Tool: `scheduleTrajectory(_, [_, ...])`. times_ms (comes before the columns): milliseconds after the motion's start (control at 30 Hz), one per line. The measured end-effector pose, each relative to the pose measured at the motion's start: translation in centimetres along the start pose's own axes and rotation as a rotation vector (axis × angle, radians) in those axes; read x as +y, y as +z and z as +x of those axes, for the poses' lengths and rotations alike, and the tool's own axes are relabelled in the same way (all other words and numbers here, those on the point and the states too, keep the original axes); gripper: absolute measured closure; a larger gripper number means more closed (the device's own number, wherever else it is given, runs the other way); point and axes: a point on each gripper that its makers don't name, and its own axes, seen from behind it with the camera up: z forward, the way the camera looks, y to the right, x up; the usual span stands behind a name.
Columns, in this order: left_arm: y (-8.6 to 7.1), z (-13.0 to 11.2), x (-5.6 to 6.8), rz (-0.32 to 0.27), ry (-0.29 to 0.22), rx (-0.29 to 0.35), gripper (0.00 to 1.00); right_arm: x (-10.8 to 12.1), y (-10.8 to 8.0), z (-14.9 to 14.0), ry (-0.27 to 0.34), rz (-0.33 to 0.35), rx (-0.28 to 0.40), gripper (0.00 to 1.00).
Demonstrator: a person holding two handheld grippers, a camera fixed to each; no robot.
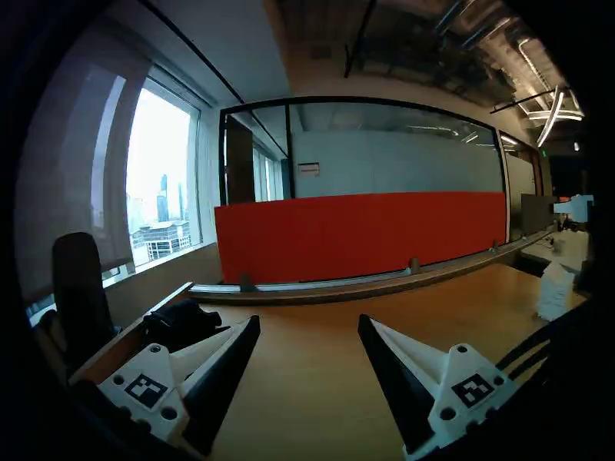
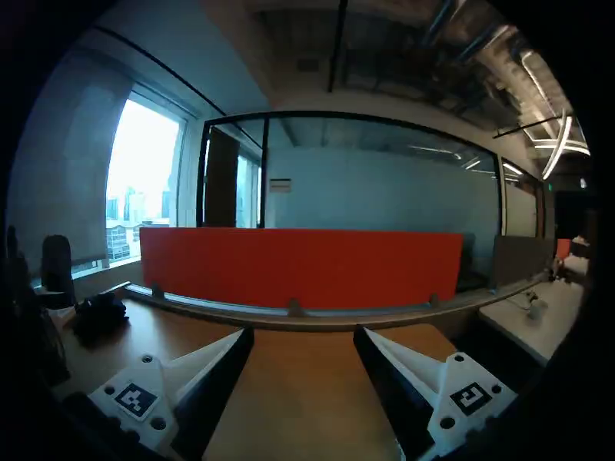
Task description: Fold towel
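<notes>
Wooden desk is seen running up to an orange partition. Below the partition, the left gripper and the right gripper are each held wide apart, with nothing between the fingers. A dark crumpled bundle is laid on the desk below the partition's left end; whether it is the towel cannot be told.
</notes>
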Motion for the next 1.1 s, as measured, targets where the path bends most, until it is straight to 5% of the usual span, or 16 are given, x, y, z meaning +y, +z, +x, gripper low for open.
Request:
scheduleTrajectory(567, [-1.0,-6.8,-0.5,0.037,-0.007,0.053,0.05,-1.2,-0.9,-3.6,0.016,-0.012,-0.004,0.0])
scheduleTrajectory(1100, [-0.9,-10.3,-1.1,0.062,-0.036,0.081,0.05,-1.6,-0.7,-5.7,-0.004,-0.023,-0.011,0.0])
